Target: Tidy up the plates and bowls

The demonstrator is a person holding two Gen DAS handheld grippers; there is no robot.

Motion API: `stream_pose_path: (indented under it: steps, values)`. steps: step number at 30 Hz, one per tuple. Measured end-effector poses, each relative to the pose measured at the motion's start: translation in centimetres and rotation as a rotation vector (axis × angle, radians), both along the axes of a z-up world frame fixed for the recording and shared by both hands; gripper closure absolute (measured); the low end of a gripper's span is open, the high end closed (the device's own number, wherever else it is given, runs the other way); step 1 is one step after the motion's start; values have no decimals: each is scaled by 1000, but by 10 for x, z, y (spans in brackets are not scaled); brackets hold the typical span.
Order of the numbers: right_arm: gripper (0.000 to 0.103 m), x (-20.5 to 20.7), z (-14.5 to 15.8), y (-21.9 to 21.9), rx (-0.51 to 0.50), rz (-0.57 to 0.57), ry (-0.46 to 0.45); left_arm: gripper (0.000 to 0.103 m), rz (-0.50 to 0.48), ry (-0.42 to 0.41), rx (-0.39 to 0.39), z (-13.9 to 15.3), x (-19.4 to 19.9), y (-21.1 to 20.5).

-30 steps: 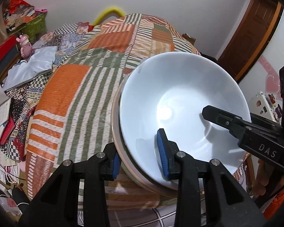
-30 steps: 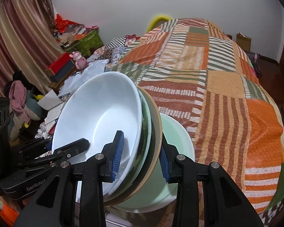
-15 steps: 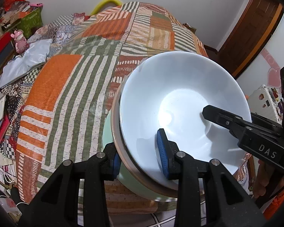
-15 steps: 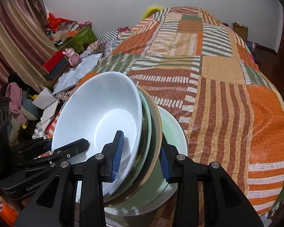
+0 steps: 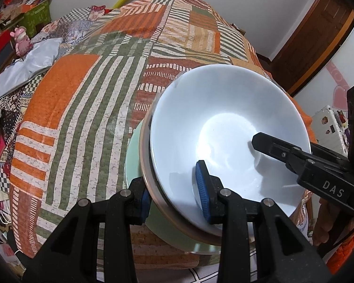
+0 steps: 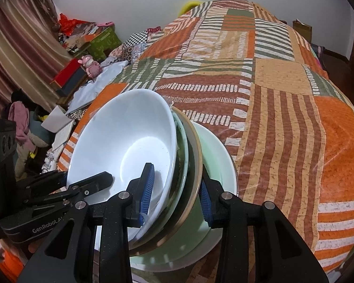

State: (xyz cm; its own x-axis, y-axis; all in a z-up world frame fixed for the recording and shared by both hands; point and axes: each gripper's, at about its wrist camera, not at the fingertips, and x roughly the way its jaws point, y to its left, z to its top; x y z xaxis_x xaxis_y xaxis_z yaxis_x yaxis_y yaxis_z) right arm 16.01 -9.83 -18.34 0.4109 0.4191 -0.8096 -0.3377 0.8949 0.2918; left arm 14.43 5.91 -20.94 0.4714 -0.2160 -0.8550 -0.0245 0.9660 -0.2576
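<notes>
A white bowl (image 5: 226, 127) (image 6: 129, 141) is nested on top of a small stack of bowls with a brown-rimmed one (image 6: 195, 165) outermost. My left gripper (image 5: 174, 200) is shut on the near rim of this stack. My right gripper (image 6: 175, 193) is shut on the opposite rim, one finger inside the white bowl. The stack is tilted and held just above pale green plates (image 6: 221, 165) (image 5: 134, 148) lying on the bed's near edge.
The bed carries a patchwork quilt (image 5: 87, 99) (image 6: 283, 94) in orange, green and brown. Clutter, boxes and a pink toy (image 6: 92, 64) lie to the left of the bed. A wooden door (image 5: 313, 37) is at the right.
Both grippers have lowered the bowl stack toward the bed, and the pale green plates beneath it have come more into view.
</notes>
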Motion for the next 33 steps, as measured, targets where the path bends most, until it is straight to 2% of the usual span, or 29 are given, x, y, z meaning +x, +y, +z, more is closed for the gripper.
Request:
stream_pose_path:
  steps: [2, 5, 8, 12, 19, 24, 26, 29, 31, 33]
  values:
    - [67, -3, 5, 0, -29, -5, -31, 70, 0, -1, -6, 1, 0, 1]
    - [64, -9, 15, -3, -56, -9, -70, 68, 17, -35, 47, 10, -5, 3]
    - [64, -14, 27, -8, -60, -17, -109, 65, 26, -74, 58, 23, -12, 6]
    - [64, -25, 53, -14, -49, -28, -180, 62, 30, -174, 99, 53, -28, 5]
    - [64, -56, 102, -19, -17, -29, -332, 53, 17, -397, 108, 115, -65, -5]
    - [53, -80, 131, -21, 6, -35, -451, 46, 13, -538, 119, 151, -93, -12]
    - [50, -89, 141, -21, 15, -37, -493, 41, 12, -594, 126, 163, -104, -14]
    - [49, -100, 153, -22, 32, -40, -546, 40, 22, -641, 135, 174, -115, -16]
    - [44, -106, 157, -23, 39, -45, -576, 35, 28, -667, 137, 179, -122, -15]
    - [32, -112, 161, -24, 41, -55, -611, 30, 34, -697, 141, 184, -129, -15]
